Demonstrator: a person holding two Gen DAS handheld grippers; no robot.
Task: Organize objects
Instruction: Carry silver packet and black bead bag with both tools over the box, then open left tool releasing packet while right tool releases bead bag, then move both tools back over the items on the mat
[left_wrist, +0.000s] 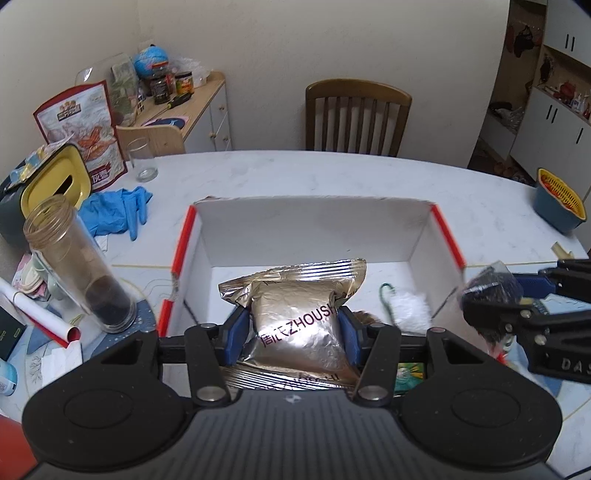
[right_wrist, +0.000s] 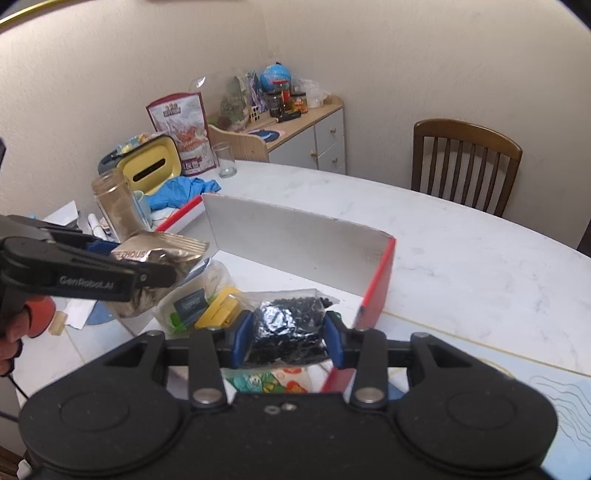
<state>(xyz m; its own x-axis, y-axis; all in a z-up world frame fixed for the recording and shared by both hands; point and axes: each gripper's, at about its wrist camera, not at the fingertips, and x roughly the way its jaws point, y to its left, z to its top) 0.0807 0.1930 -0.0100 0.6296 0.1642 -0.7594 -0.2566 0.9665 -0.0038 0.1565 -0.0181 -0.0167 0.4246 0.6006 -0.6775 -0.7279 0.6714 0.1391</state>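
My left gripper (left_wrist: 295, 332) is shut on a gold foil packet (left_wrist: 295, 314) marked ZHOUSH, held over the near end of an open white box with red edges (left_wrist: 306, 225). It shows from the side in the right wrist view (right_wrist: 162, 269). My right gripper (right_wrist: 288, 338) is shut on a clear bag of small black pieces (right_wrist: 286, 328), held at the box's near right corner. In the left wrist view the right gripper (left_wrist: 491, 295) sits at the right with the black bag (left_wrist: 491, 284). Inside the box lie another foil packet (left_wrist: 288, 380), a white fluffy item (left_wrist: 410, 306) and a yellow clip (right_wrist: 219, 308).
An empty clear jar (left_wrist: 77, 266) stands left of the box. Blue gloves (left_wrist: 114, 214), a yellow-lidded tissue box (left_wrist: 55, 181), a drinking glass (left_wrist: 142, 158) and a red snack bag (left_wrist: 85, 129) lie far left. A blue and yellow basket (left_wrist: 557, 203) sits far right. A wooden chair (left_wrist: 356, 114) stands behind the table.
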